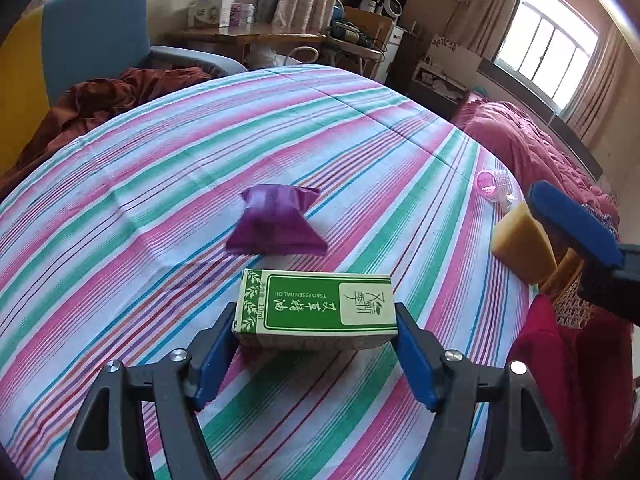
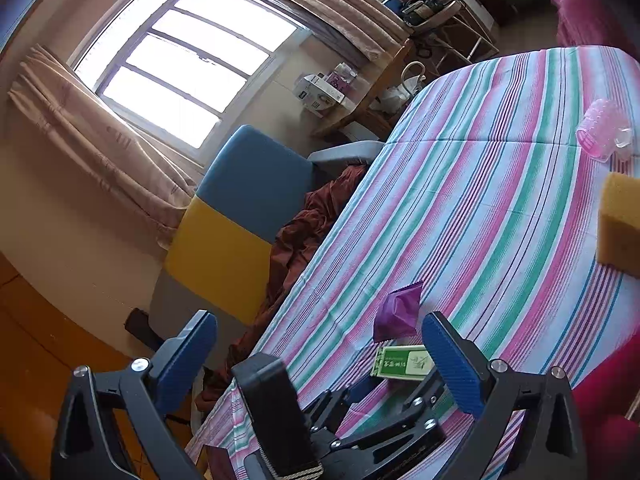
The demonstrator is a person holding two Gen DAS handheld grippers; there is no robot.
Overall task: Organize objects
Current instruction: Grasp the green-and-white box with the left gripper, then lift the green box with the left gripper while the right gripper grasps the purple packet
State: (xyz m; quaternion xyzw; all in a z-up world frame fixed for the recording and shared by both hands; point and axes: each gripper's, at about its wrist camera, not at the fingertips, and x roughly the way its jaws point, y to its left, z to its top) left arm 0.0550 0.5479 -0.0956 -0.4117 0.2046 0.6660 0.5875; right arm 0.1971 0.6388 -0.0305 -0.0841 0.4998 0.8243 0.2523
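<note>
A green and white essential-oil box lies on the striped bedsheet between the blue pads of my left gripper. The jaws touch its two ends and are shut on it. A purple sachet lies just beyond the box. A yellow sponge and a pink hair roller lie at the right. My right gripper is open and empty, held above the left gripper; the box, the sachet, the sponge and the roller show in its view.
A woven basket with red cloth sits at the bed's right edge. A brown blanket lies at the far left, by a blue and yellow chair. A desk with boxes stands behind the bed.
</note>
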